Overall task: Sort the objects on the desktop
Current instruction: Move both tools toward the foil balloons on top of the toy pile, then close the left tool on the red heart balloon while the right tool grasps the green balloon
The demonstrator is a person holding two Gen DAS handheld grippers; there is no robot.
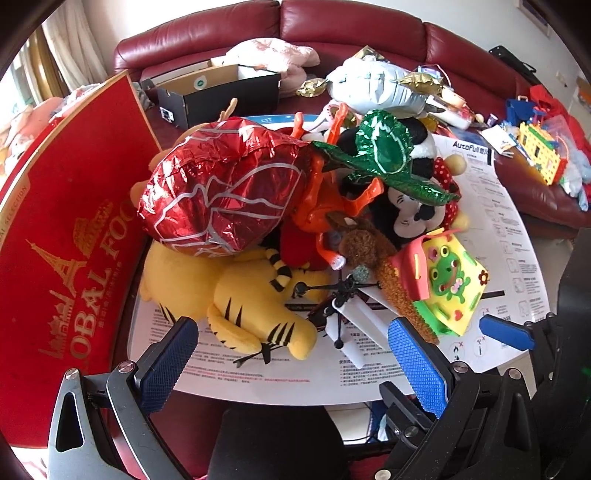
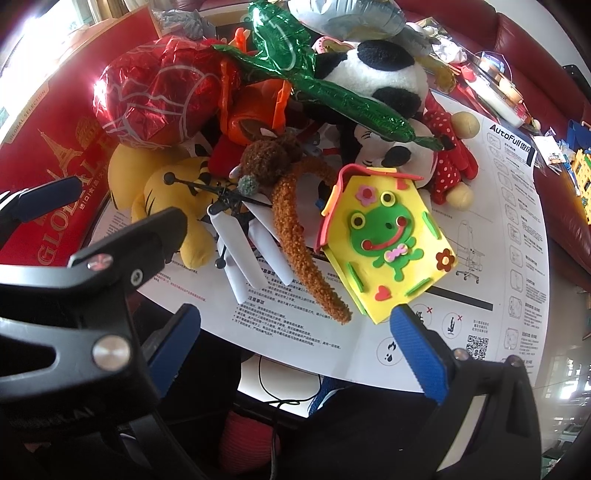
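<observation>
A heap of toys lies on a white instruction sheet [image 1: 369,373] on the table. It holds a red foil balloon [image 1: 221,188], a green foil balloon [image 1: 384,155], a yellow tiger plush [image 1: 251,306], a mouse plush [image 1: 410,210], a brown fuzzy monkey [image 2: 291,206], a small white-bladed helicopter [image 2: 240,236] and a yellow foam frog house [image 2: 388,236]. My left gripper [image 1: 295,362] is open and empty, just in front of the tiger and helicopter. My right gripper [image 2: 295,343] is open and empty, near the frog house's lower edge.
A large red box lid [image 1: 62,266] leans at the left. A black cardboard box [image 1: 221,92] and a silver foil balloon [image 1: 376,85] sit behind the heap. A dark red sofa [image 1: 332,29] with more toys [image 1: 539,147] runs along the back and right.
</observation>
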